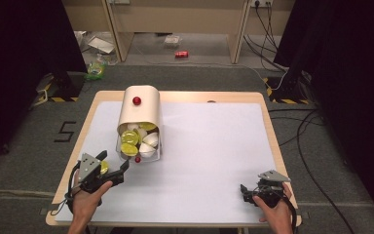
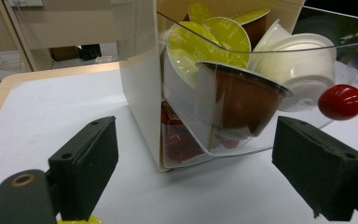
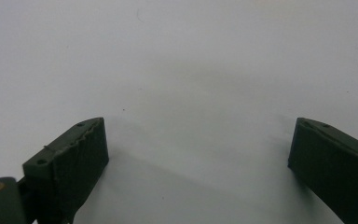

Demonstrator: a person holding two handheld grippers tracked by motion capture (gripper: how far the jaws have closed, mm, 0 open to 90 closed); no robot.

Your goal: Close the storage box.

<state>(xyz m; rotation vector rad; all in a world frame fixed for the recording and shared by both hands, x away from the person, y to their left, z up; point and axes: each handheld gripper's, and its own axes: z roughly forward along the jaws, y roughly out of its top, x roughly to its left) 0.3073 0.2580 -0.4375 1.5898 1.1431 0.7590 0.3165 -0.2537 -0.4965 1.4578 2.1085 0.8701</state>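
A cream capsule dispenser (image 1: 140, 112) with a red knob (image 1: 136, 101) lies on the white mat (image 1: 209, 146). Its clear drawer (image 1: 141, 146) faces me, open and holding several yellow-lidded and white capsules. In the left gripper view the drawer (image 2: 261, 65) shows a brown capsule (image 2: 242, 100), white cups (image 2: 303, 60) and a small red knob (image 2: 341, 101). My left gripper (image 1: 119, 173) (image 2: 193, 126) is open just in front of the drawer with nothing between its pads. One yellow capsule (image 1: 104, 167) lies on the mat beside it. My right gripper (image 1: 244, 192) (image 3: 198, 123) rests open over bare mat at the front right.
The mat covers a wooden table (image 1: 175, 95) whose rim shows all round. On the floor beyond are a red can (image 1: 181, 54), cabinet legs and cables (image 1: 302, 131) at the right. The mat's middle and right are bare.
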